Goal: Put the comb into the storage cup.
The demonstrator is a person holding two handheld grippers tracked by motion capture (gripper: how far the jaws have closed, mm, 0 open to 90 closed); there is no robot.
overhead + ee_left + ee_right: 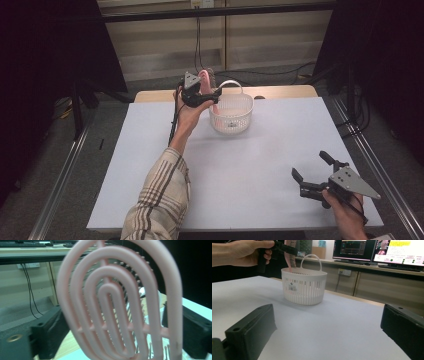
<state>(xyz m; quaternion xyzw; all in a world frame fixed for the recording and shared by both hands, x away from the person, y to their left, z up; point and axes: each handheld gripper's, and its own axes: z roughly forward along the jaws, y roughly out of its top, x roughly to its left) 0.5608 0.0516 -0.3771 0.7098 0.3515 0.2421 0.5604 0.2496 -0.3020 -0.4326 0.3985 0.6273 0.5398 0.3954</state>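
Note:
A pink vented hairbrush (205,78) stands upright over the left rim of a white slotted basket (231,119) at the far middle of the white table (250,165). My left gripper (212,93), held up in a hand, is shut on the brush. Close up, the brush head (117,302) sits between my two black jaws, which press on its edges. From the right gripper view the brush (289,257) reaches down into the basket (304,290). My right gripper (309,164) rests low near the front right corner, open, with nothing between its jaws (327,322).
The basket's handle (231,83) stands upright. A wooden strip (285,91) runs behind the white top. Metal rails (60,175) flank the table. Monitors (354,250) and a bench stand beyond the far side, and cables (199,35) hang at the back wall.

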